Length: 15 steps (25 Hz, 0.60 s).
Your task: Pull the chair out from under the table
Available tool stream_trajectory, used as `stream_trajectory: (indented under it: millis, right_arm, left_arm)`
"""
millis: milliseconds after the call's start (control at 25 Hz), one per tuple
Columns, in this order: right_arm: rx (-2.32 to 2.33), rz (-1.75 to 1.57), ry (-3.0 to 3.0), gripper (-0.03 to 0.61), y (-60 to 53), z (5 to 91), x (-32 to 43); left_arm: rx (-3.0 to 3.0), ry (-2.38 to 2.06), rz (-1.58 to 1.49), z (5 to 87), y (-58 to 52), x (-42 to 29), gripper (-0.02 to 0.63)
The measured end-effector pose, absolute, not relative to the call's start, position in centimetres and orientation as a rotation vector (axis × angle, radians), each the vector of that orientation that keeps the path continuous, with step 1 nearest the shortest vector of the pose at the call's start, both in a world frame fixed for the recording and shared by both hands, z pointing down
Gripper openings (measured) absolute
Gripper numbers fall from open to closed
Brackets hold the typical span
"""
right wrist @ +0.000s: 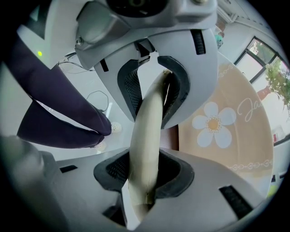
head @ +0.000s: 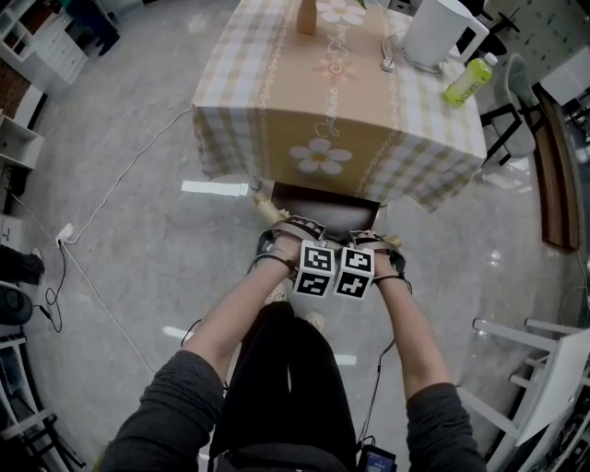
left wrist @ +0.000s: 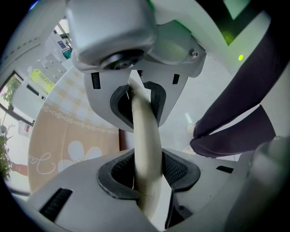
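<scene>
The chair [head: 323,206] has a dark seat that shows just past the edge of the table [head: 277,111], which wears a checked cloth with flowers. Both grippers point steeply down at the chair's cream top rail. My left gripper [head: 277,230] is shut on the rail [left wrist: 146,140], whose curved bar runs between both pads. My right gripper [head: 380,241] clamps the same rail [right wrist: 147,136] further right. The flowered cloth [left wrist: 59,136] hangs behind the left jaws and also behind the right ones as the flowered cloth [right wrist: 226,122]. The person's dark trousers [head: 286,369] stand close behind the chair.
On the table stand a white jug [head: 441,32], a green bottle [head: 468,81] and a wooden vase [head: 307,17]. A white cable [head: 120,184] crosses the glossy floor at left. A white chair [head: 544,369] stands at lower right, a grey one [head: 516,111] beside the table.
</scene>
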State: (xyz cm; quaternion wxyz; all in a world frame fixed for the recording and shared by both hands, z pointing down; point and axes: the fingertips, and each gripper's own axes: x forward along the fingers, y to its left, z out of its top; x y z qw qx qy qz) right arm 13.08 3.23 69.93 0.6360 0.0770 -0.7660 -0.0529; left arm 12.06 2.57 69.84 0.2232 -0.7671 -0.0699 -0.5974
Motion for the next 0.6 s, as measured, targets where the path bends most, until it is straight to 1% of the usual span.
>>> stream_trajectory:
  millis: [600]
  right_arm:
    - [0.16,-0.14,-1.753,0.132,6.3,70.1,13.2]
  left_arm:
    - [-2.129,-0.172,-1.675,70.0,5.7,12.2,0.156]
